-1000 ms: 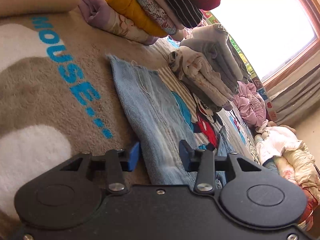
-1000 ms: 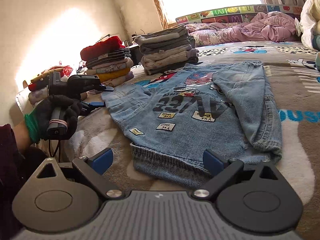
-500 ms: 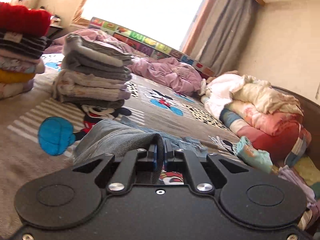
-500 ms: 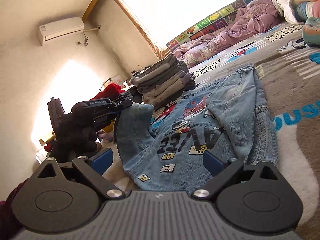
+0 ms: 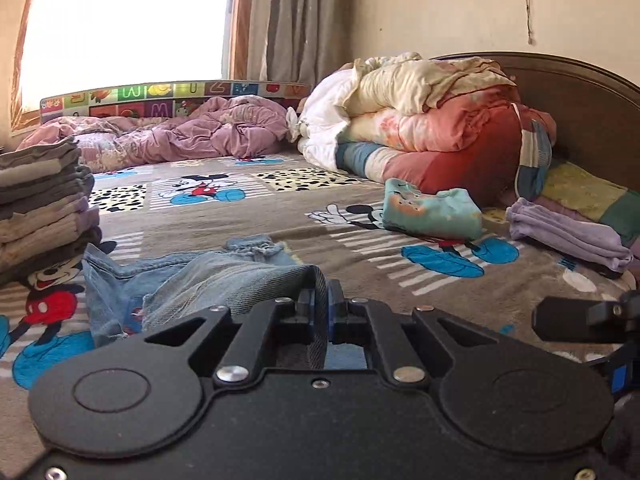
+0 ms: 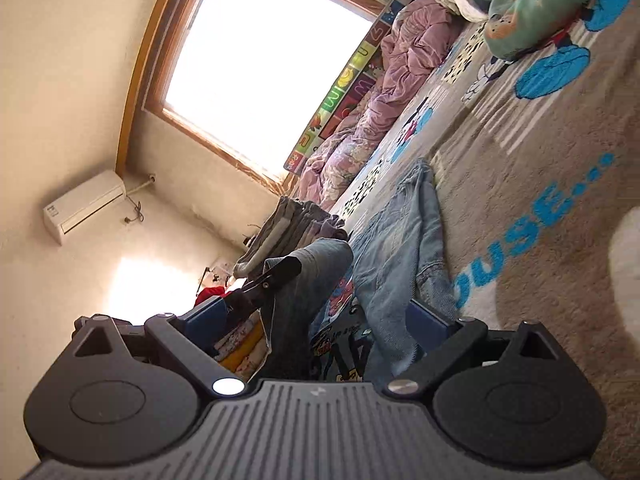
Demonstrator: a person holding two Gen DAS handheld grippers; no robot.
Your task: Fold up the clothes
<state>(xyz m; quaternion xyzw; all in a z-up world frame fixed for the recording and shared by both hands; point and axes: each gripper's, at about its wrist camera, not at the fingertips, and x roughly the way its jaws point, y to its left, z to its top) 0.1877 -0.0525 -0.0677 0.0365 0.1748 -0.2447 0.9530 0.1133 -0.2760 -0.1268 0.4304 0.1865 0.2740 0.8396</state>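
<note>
A light blue denim garment [image 5: 208, 280] with printed patches lies on the Mickey Mouse blanket [image 5: 240, 216]. My left gripper [image 5: 319, 308] is shut on a fold of its edge and holds that part lifted off the bed. In the right wrist view the lifted denim flap [image 6: 316, 276] hangs from the left gripper, above the rest of the denim [image 6: 400, 240]. My right gripper [image 6: 316, 320] is open and tilted, with its blue pads [image 6: 206, 316] either side of the lifted flap and the denim below it; whether they touch the cloth I cannot tell.
A stack of folded grey and beige clothes [image 5: 44, 208] stands at the left. A rolled pile of quilts [image 5: 432, 128], a teal garment [image 5: 428, 212], a lilac folded cloth [image 5: 568, 236] and a crumpled pink blanket [image 5: 168, 136] lie further back. The wooden headboard [image 5: 580, 96] is at right.
My left gripper closed on the denim edge, lifted it and swung to the right. My right gripper rose, tilted and moved in over the garment.
</note>
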